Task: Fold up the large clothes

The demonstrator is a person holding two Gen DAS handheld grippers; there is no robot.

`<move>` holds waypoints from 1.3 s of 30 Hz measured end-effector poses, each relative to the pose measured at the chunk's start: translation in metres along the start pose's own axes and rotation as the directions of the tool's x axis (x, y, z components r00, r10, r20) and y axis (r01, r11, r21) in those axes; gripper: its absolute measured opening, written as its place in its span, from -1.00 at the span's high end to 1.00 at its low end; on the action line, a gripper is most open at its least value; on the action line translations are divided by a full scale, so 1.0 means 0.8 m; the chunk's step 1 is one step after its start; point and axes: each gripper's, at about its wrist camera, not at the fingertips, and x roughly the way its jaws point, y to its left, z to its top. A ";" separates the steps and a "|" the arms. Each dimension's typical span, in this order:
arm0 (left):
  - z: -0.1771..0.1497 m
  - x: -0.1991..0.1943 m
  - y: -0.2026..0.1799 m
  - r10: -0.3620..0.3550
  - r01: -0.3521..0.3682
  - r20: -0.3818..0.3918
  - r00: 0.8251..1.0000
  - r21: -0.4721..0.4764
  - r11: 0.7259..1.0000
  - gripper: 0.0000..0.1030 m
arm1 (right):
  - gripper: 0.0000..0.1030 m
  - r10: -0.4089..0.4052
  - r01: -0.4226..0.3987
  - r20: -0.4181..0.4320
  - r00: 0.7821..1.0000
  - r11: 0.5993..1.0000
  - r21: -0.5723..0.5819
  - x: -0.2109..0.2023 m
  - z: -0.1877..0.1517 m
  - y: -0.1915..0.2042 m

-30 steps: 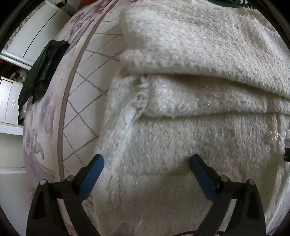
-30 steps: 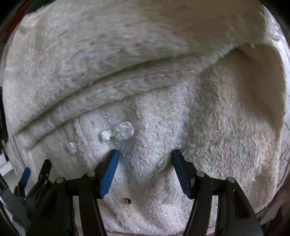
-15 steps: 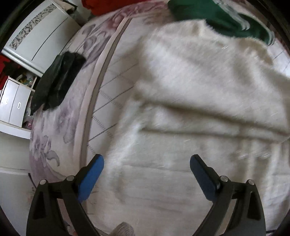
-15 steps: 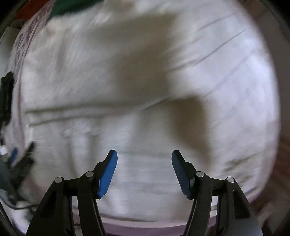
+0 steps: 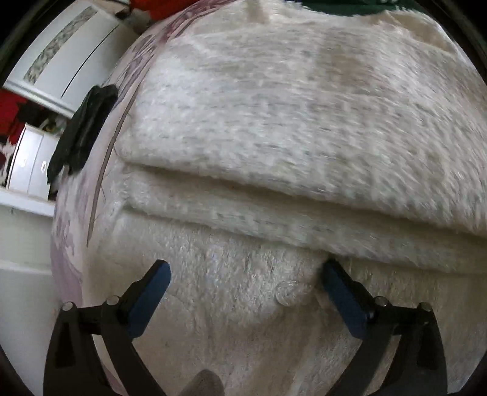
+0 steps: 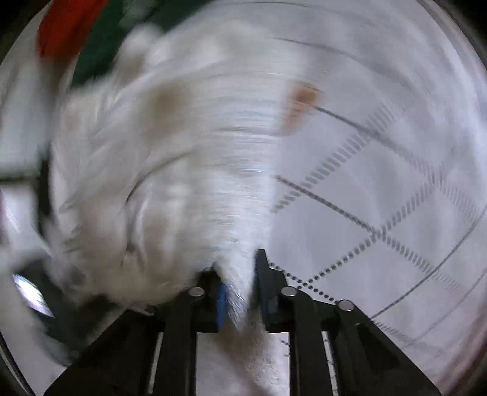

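Item: one cream fluffy sweater (image 5: 274,121), lying on the quilted bedspread (image 6: 380,198), partly folded so that its layers are stacked in steps across the left wrist view. You should expect it to be soft, thick and limp, with no stiffness to carry a fold by itself; the long pile looks likely to shed or snag and to slip a little between the pads. It is bulky but probably not heavy. A clear button (image 5: 286,292) sits on the lower panel, just beside the inner finger; keep your pads off it. Your left gripper (image 5: 243,292) hovers over that panel with its jaws spread wide and nothing between them. Your right gripper (image 6: 240,289) has its jaws closing on a tuft at the sweater's edge, and the pads already pinch the pile; the view is blurred, so which edge it is cannot be told. Take hold at hems and folded edges, gathering all layers, not just surface fluff. Containers: none in play. A white drawer unit (image 5: 27,164) stands beside the bed, contents unseen. Other garments, dark (image 5: 82,131), green (image 6: 91,51) and red (image 6: 61,27), lie loose.
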 end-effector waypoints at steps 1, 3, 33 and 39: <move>0.000 0.000 0.000 0.006 -0.006 0.001 1.000 -0.005 1.000 -1.00 | 0.69 0.076 -0.076 0.009 0.997 0.991 0.109 -0.001 -0.001 -0.034; -0.002 -0.003 -0.003 0.024 -0.024 0.011 1.000 -0.002 1.000 -1.00 | 0.82 0.173 -0.175 0.031 0.984 0.960 0.217 -0.001 -0.004 -0.072; -0.177 -0.229 -0.137 0.027 -0.031 0.022 0.999 0.172 0.985 -1.00 | -0.49 -0.512 0.513 0.062 0.857 0.834 -0.203 -0.228 -0.133 -0.125; -0.238 -0.218 -0.224 -0.051 0.075 -0.103 0.993 0.251 0.965 -1.00 | -0.49 -0.598 0.599 0.055 0.799 0.788 -0.139 -0.243 -0.180 -0.178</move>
